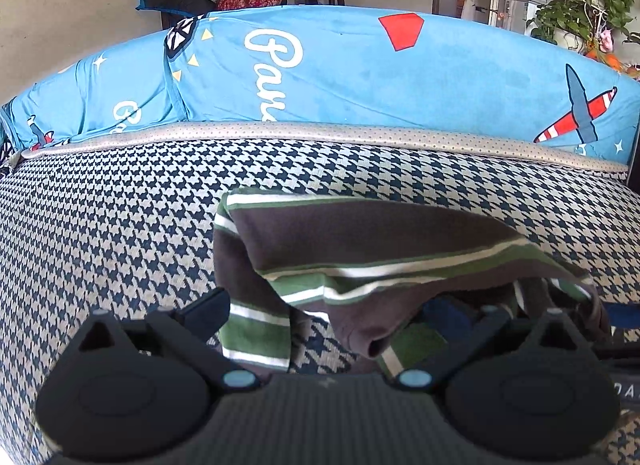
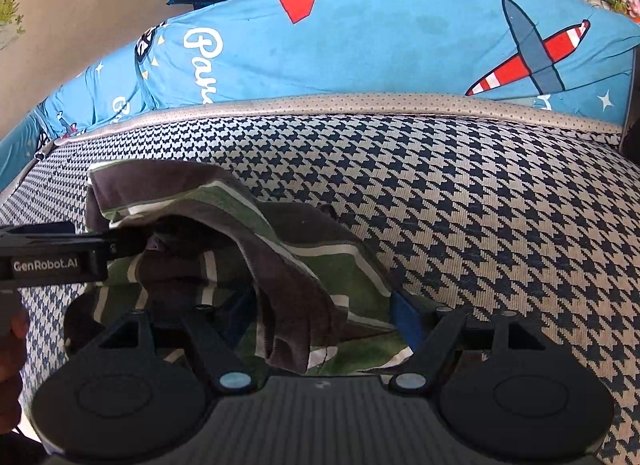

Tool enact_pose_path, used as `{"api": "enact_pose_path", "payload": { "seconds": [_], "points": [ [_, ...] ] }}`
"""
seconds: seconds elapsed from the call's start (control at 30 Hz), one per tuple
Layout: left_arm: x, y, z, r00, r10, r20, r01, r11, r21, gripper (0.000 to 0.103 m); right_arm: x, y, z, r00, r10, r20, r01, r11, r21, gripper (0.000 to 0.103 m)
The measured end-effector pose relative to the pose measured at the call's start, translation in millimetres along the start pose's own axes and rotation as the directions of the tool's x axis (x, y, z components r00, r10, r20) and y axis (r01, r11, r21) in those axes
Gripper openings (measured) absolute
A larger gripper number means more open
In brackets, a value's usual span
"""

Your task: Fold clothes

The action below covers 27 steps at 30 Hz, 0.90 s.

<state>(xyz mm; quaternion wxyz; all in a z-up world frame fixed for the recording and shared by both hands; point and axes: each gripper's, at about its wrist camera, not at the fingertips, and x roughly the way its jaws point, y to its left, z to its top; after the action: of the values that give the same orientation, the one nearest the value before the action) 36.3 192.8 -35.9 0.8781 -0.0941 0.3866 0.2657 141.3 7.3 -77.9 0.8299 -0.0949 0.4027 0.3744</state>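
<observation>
Houndstooth seat cushion (image 1: 120,225), navy and cream, carries everything in your left wrist view. Brown garment with green and white stripes (image 1: 360,233) lies on it, roughly mid-cushion, short of the grey dotted piping (image 1: 320,131) along the back edge. Blue printed cover (image 1: 360,77) with planes and white lettering drapes the backrest behind. Your left gripper (image 1: 340,317) sits at the garment's near edge with its jaws wide apart: left finger (image 1: 208,305) shows clear on the cushion just beside the fabric, the right one is under a draped fold, its blue pad barely visible. Cloth hangs between the fingers; no squeeze on it that I can see. One fold is raised and bunched towards the right side, patterned cushion visible under it.

Right wrist view: same garment (image 2: 280,249) sits left of centre on the cushion (image 2: 500,225), crumpled, one flap lifted. Your right gripper (image 2: 320,317) is spread too, jaws well apart with a heap of fabric lying over and between them. Blue pad of the right finger (image 2: 404,315) shows at the garment's right edge; the left finger is buried in cloth. Pads don't look closed on it. Left gripper (image 2: 120,243) enters from the left frame edge, tip tucked under the lifted flap. Part of your hand (image 2: 12,345) shows at the lower left.
</observation>
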Motion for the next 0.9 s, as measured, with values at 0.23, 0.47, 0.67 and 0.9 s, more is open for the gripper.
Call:
{"api": "enact_pose_path", "payload": {
  "seconds": [0.23,0.47,0.67,0.9],
  "points": [
    [14.8,11.8,16.9,0.998,0.067,0.001,-0.067,0.996,-0.056,0.103,12.1,0.8,2.2,0.999,-0.040,0.028,0.040,0.999,-0.018,0.023],
    [18.1,8.0,33.0,0.990,0.132,0.046,-0.129,0.989,-0.072,0.103,-0.7,-4.8,20.2,0.977,-0.087,0.196,0.075,0.995,0.068,0.022],
    [17.2,2.7,46.9,0.990,0.116,0.078,-0.107,0.988,-0.112,0.103,-7.2,-4.1,41.0,0.925,-0.169,0.341,0.144,0.985,0.097,0.021],
    [13.5,-3.7,55.3,0.995,0.030,0.099,-0.013,0.986,-0.165,0.103,-12.1,-16.0,68.5,0.856,-0.265,0.444,0.206,0.962,0.177,0.020]
  ]
}}
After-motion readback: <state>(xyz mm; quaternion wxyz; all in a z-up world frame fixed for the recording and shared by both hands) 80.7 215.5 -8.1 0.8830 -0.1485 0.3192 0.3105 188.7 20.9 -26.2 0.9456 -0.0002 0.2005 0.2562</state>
